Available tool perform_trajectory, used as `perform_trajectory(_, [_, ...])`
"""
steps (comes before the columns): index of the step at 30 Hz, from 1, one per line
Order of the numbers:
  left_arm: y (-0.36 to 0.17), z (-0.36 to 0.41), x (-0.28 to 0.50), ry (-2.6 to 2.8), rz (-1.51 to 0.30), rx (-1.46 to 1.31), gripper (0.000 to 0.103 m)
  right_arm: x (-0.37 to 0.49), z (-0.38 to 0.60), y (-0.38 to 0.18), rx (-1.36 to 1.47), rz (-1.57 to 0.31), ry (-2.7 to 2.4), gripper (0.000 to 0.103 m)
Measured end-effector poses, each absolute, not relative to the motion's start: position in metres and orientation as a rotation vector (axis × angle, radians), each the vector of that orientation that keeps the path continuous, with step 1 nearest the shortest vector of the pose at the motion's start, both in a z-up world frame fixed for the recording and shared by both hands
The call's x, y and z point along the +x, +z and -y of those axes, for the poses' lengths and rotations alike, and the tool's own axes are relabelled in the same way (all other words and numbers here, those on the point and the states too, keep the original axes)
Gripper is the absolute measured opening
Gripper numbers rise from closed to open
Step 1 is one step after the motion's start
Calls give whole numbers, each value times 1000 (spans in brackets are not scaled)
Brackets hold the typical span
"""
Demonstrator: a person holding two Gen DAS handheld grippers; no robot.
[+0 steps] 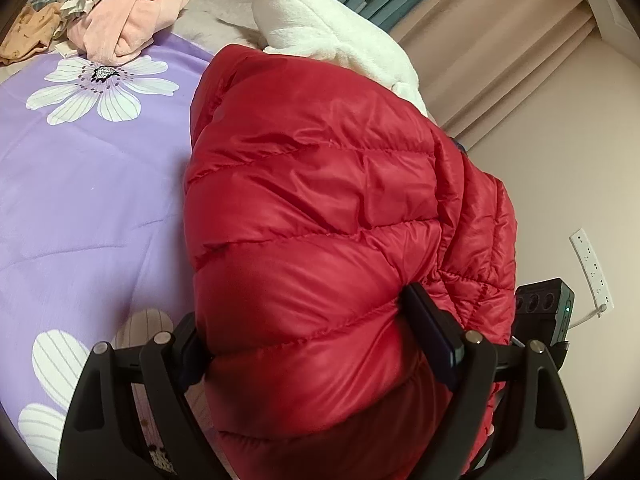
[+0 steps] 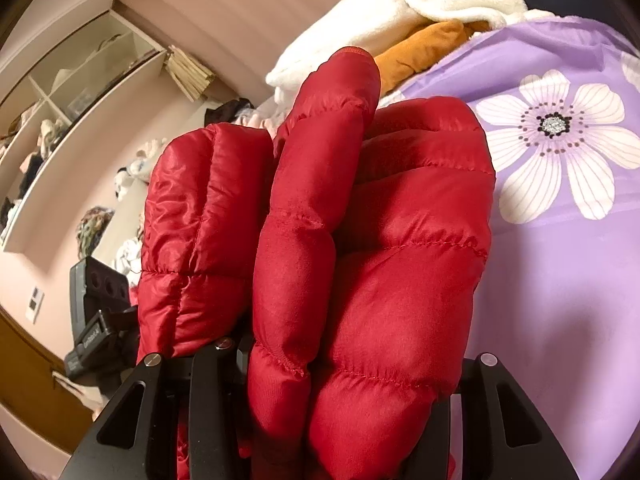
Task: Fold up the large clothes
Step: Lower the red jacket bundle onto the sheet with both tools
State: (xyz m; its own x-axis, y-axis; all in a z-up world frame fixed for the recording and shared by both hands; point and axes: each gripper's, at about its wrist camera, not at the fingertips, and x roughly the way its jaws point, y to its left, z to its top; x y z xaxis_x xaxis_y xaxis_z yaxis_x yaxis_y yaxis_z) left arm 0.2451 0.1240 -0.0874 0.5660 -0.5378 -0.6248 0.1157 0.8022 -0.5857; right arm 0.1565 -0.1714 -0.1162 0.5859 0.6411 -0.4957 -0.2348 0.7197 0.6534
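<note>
The left gripper (image 1: 320, 344) has its jaws spread wide and clamped on a thick bundle of the glossy red quilted puffer jacket (image 1: 320, 208), which bulges up and forward from between the two black fingers (image 1: 430, 328) and hides most of what lies ahead of them. Beyond the jaws, a white fleece garment (image 1: 320, 28) lies just past the jacket's far edge; to the left of the jaws spreads the lilac bedspread with large white flowers (image 1: 80, 184), with a heap of pale pink clothes (image 1: 132, 20) at its far end. The right gripper (image 2: 340, 392) pinches another thick fold of the same jacket (image 2: 360, 260) between half-closed jaws, with the bedspread (image 2: 560, 280) to their right.
</note>
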Motion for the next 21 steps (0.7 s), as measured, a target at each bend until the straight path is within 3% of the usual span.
perform_trajectory(21, [-102,-115,257,-372,-930,-498,87,139,161,-118,594,-840,490,47])
